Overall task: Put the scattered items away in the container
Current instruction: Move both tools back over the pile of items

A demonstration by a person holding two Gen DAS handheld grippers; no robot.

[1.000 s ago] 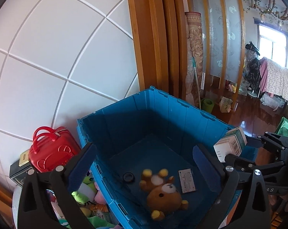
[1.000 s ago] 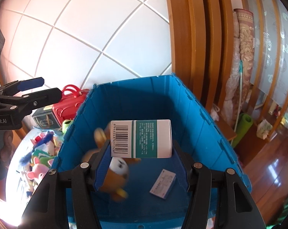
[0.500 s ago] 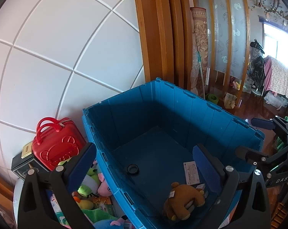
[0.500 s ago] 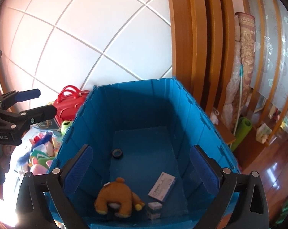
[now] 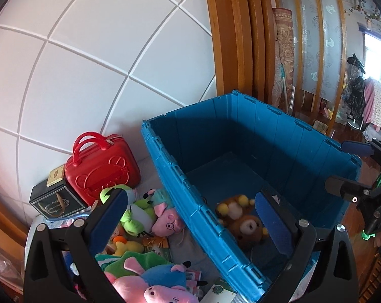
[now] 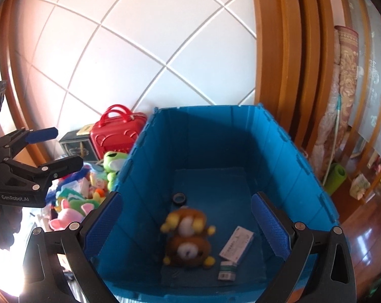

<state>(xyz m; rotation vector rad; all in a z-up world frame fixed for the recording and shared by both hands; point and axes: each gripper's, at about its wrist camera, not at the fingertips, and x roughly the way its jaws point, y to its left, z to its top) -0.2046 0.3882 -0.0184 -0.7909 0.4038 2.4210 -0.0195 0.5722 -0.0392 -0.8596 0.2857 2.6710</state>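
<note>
White panelled wall backs a blue crate (image 6: 278, 151) already holding a bear (image 6: 187, 240), two boxes and a ring. Both grippers, left (image 5: 190, 222) and right (image 6: 185, 224), stand with jaws wide apart and empty. Plush toys (image 5: 150, 217) lie heaped below the left jaws, beside the crate. They look soft and light; pinching a pig's (image 5: 167, 221) body should hold.
</note>
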